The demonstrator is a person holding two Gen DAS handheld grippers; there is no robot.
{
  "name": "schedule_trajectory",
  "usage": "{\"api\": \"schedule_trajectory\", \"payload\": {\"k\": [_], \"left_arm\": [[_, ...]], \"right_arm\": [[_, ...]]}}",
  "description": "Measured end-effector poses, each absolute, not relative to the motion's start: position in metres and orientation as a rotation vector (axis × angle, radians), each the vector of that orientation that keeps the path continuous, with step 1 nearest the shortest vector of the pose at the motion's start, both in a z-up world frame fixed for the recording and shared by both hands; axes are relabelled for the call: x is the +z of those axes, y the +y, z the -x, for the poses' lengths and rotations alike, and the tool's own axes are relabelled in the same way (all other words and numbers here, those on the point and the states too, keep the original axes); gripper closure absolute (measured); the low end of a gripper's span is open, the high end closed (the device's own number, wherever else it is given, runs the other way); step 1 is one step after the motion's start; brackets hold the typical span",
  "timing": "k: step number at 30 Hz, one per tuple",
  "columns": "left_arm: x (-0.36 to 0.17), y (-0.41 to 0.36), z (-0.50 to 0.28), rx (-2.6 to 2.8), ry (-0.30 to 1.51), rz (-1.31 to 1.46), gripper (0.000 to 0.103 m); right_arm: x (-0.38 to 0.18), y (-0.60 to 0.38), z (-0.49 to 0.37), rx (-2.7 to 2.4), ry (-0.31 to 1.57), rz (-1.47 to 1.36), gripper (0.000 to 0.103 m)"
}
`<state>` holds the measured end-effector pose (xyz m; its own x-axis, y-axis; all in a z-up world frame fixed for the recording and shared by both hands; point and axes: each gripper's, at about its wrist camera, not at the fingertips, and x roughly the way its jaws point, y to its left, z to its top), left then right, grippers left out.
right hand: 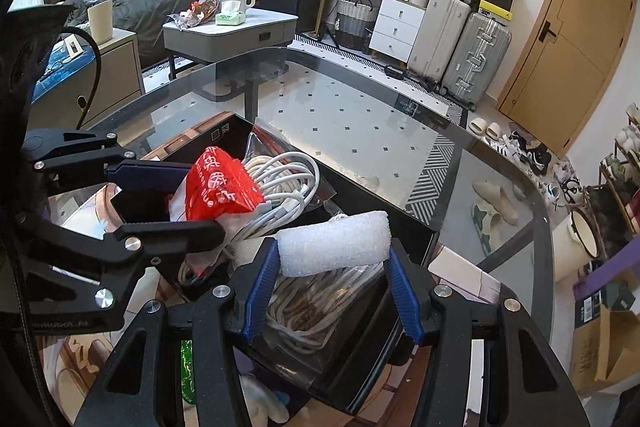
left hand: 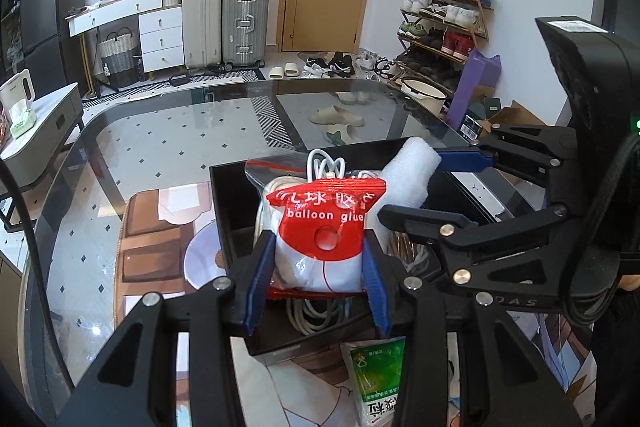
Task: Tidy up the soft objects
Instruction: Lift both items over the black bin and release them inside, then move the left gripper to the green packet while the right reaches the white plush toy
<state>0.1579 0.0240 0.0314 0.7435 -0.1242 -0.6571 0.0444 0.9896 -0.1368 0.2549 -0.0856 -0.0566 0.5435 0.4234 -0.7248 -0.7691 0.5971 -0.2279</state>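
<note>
My left gripper [left hand: 318, 269] is shut on a red and white balloon glue bag [left hand: 326, 227] and holds it over the black box [left hand: 224, 211]. The bag [right hand: 218, 189] and the left gripper [right hand: 182, 197] also show in the right wrist view. My right gripper [right hand: 330, 277] is shut on a white foam roll [right hand: 334, 241] above the same box [right hand: 416, 239]. The roll [left hand: 408, 175] and the right gripper [left hand: 416, 187] show at the right of the left wrist view. White cables [right hand: 280, 183] in a clear bag and a coil of cord [right hand: 316, 301] lie in the box.
The box stands on a glass table [left hand: 168, 147] over a printed mat [left hand: 148, 247]. A green and white packet [left hand: 378, 379] lies on the mat near the box's front. A pink box [right hand: 464, 273] sits right of the black box.
</note>
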Motion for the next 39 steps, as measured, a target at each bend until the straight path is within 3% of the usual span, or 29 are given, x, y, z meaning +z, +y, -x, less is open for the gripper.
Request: {"api": "schedule_trajectory", "payload": {"k": [7, 12, 14, 16, 20, 23, 28, 39], "left_arm": [[0.032, 0.022, -0.156, -0.098, 0.733, 0.111, 0.061], [0.035, 0.023, -0.154, -0.092, 0.731, 0.105, 0.06], [0.038, 0.025, -0.151, -0.089, 0.717, 0.107, 0.052], [0.042, 0.027, -0.146, -0.085, 0.697, 0.114, 0.041], [0.046, 0.029, -0.14, -0.065, 0.683, 0.099, 0.038], [0.048, 0.031, -0.135, -0.049, 0.672, 0.1, 0.025], [0.05, 0.035, -0.125, -0.016, 0.646, 0.107, 0.001], [0.041, 0.04, -0.104, 0.036, 0.63, 0.11, 0.0]], "right_arm": [[-0.064, -0.083, -0.253, 0.761, 0.666, 0.587, 0.049], [-0.056, -0.088, -0.245, 0.746, 0.625, 0.574, 0.04], [-0.052, -0.092, -0.241, 0.724, 0.598, 0.564, 0.025], [-0.048, -0.097, -0.237, 0.706, 0.58, 0.547, 0.02], [-0.045, -0.108, -0.23, 0.662, 0.561, 0.51, 0.01], [-0.042, -0.118, -0.224, 0.642, 0.552, 0.478, 0.003], [-0.038, -0.137, -0.214, 0.632, 0.572, 0.386, 0.001], [-0.053, -0.168, -0.192, 0.601, 0.651, 0.287, 0.001]]}}
